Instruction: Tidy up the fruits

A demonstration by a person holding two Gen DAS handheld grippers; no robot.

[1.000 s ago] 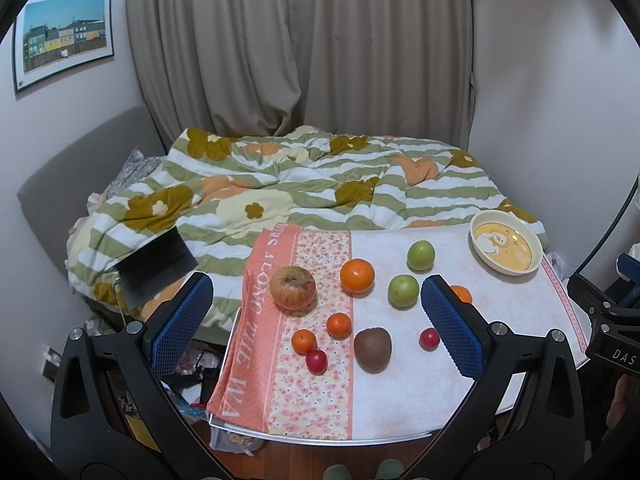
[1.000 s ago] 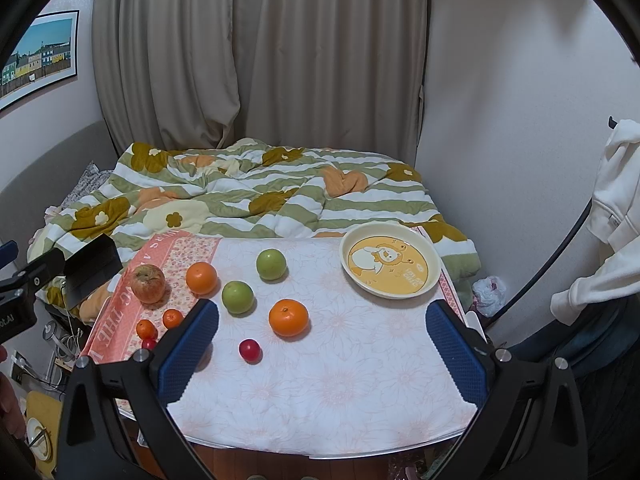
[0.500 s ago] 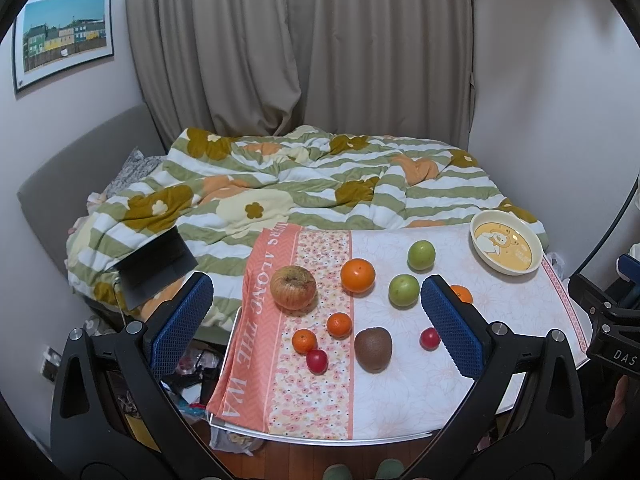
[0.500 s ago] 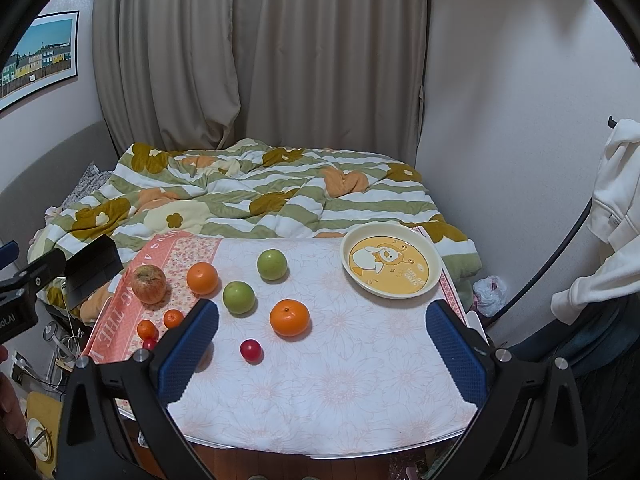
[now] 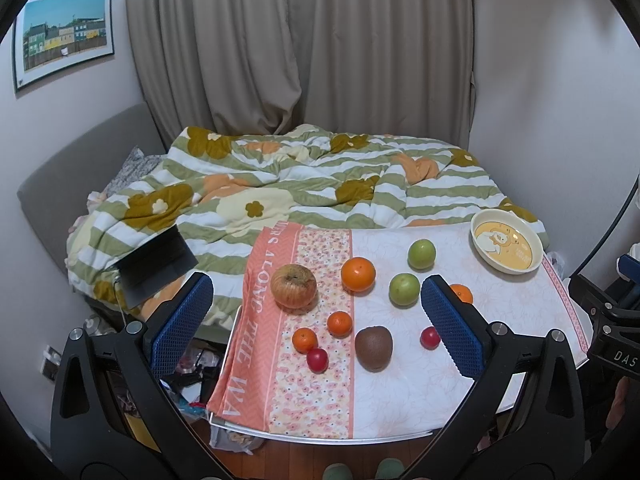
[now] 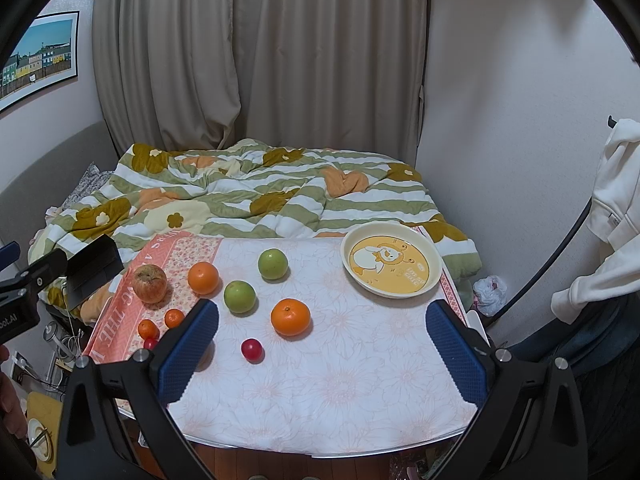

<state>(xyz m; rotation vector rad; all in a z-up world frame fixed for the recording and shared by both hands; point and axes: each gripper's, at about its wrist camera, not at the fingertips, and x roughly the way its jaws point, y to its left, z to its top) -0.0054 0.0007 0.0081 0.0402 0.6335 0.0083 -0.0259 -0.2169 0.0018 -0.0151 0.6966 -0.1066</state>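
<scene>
Fruits lie on a cloth-covered table (image 5: 392, 396): a red apple (image 5: 293, 285), an orange (image 5: 358, 274), two green apples (image 5: 405, 289) (image 5: 421, 253), two small tangerines (image 5: 339, 323) (image 5: 304, 339), a kiwi (image 5: 373, 347), two red cherry tomatoes (image 5: 317, 359) (image 5: 430, 337). A second orange (image 6: 291, 316) lies mid-table. An empty yellow bowl (image 6: 391, 264) stands at the far right. My left gripper (image 5: 316, 328) is open above the near left side. My right gripper (image 6: 322, 350) is open above the near right side. Both are empty.
A bed with a striped flowered duvet (image 5: 304, 188) lies behind the table. A black tablet (image 5: 154, 264) rests on the bed at left. Curtains and walls close the back. A white garment (image 6: 612, 208) hangs at right. Clutter lies on the floor at left.
</scene>
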